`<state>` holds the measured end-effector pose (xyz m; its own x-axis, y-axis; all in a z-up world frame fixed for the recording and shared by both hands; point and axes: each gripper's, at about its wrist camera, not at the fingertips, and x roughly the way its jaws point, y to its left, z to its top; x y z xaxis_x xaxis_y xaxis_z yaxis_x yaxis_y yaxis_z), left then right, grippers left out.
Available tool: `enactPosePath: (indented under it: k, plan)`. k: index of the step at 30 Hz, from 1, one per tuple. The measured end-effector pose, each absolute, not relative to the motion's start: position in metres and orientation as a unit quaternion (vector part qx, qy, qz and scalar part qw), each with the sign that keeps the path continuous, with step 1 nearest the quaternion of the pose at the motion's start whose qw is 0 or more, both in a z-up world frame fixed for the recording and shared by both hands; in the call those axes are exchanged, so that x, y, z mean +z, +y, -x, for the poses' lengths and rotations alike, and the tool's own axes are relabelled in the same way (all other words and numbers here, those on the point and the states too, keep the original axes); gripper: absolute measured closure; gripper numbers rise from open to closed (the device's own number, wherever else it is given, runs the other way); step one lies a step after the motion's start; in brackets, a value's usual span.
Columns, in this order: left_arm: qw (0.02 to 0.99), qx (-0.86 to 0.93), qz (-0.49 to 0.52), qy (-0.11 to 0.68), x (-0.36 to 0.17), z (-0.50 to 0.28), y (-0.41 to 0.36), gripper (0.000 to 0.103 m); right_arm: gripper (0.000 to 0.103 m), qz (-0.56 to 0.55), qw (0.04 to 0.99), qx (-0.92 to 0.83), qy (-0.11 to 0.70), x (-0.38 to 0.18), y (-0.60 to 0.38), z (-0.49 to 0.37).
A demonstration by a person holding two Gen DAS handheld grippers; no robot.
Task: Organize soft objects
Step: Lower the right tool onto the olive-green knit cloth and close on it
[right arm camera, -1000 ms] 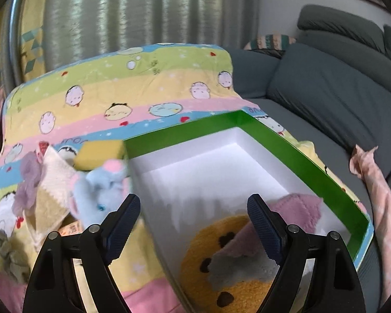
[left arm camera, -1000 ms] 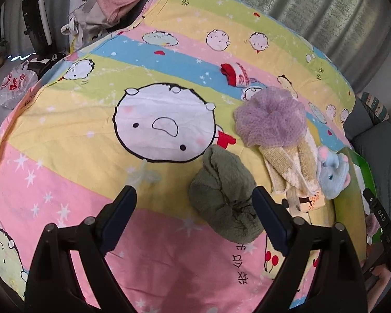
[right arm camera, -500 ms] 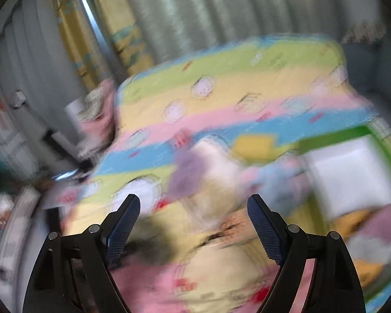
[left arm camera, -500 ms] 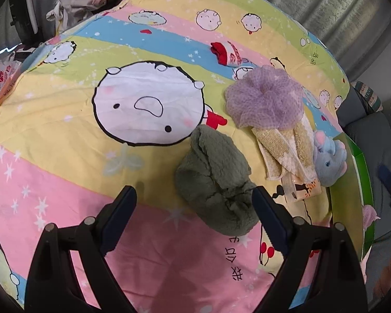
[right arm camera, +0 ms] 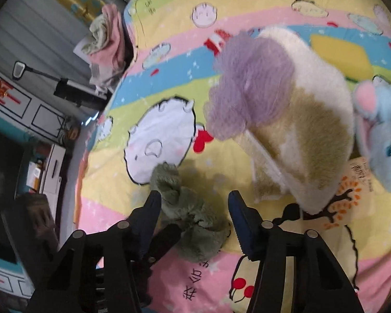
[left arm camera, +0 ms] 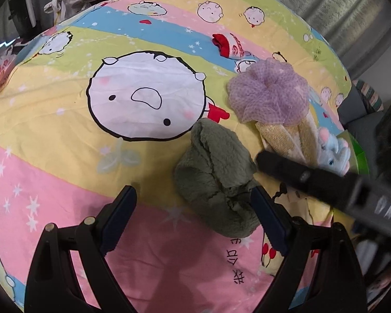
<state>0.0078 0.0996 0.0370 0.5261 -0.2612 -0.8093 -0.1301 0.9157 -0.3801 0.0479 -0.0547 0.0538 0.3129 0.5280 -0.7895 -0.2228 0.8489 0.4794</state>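
Your right wrist view is smeared, so the purple mesh bath pouf (right arm camera: 250, 88) and the beige-and-cream towel (right arm camera: 307, 140) under it read soft-edged, and the blue plush elephant (right arm camera: 383, 143) is cut by the right rim. The yellow sponge (right arm camera: 344, 54) behind the towel is only partly shown. In your left wrist view a dark blurred bar, your right gripper (left arm camera: 323, 180) seen from outside, crosses the lower right and hides part of the towel (left arm camera: 286, 135) and of the elephant (left arm camera: 333, 151); a sliver of the green box (left arm camera: 358, 148) peeks out past it, too little to say what is in it.

The olive-green fleece cloth (left arm camera: 216, 180) lies crumpled on the striped cartoon bedsheet (left arm camera: 65, 130), just beside the big white cartoon face and short of the pouf (left arm camera: 268, 96). A small red-and-white cloth (left arm camera: 229, 45) lies farther back, well apart.

Your left gripper (left arm camera: 193, 219) has its jaws spread wide; the fleece sits ahead of them and toward the right finger, whose tip overlaps the cloth's lower right edge. I can't tell if it touches.

Your right gripper (right arm camera: 193, 216) also has its jaws spread, and here the fleece cloth (right arm camera: 190, 216) lies right between the fingers: the left fingertip overlaps its upper lobe, the right one stands just clear of its edge. Nothing is pinched.
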Motion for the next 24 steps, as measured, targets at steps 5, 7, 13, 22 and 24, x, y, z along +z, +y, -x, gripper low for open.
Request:
enactPosePath:
  k: [5, 7, 13, 22, 24]
  plan:
    - [0.843, -0.056, 0.193, 0.500, 0.029, -0.012, 0.091, 0.023, 0.049, -0.216, 0.761, 0.261, 0.553, 0.029, -0.069, -0.049]
    - [0.842, -0.058, 0.189, 0.502, 0.027, -0.013, 0.086, 0.027, 0.049, -0.233, 0.746, 0.264, 0.565, 0.023, -0.071, -0.051]
    - [0.853, -0.040, 0.134, 0.503, 0.027, -0.011, 0.075, 0.048, 0.048, -0.184, 0.762, 0.273, 0.557, 0.021, -0.044, -0.044]
    - [0.853, -0.070, 0.128, 0.501, 0.024, -0.010, 0.064, 0.089, 0.061, -0.171, 0.774, 0.271, 0.546, 0.013, -0.039, -0.041]
    - [0.855, -0.075, 0.128, 0.497, 0.027, -0.009, 0.062, 0.094, 0.066, -0.182, 0.775, 0.271, 0.541, 0.013, -0.043, -0.042]
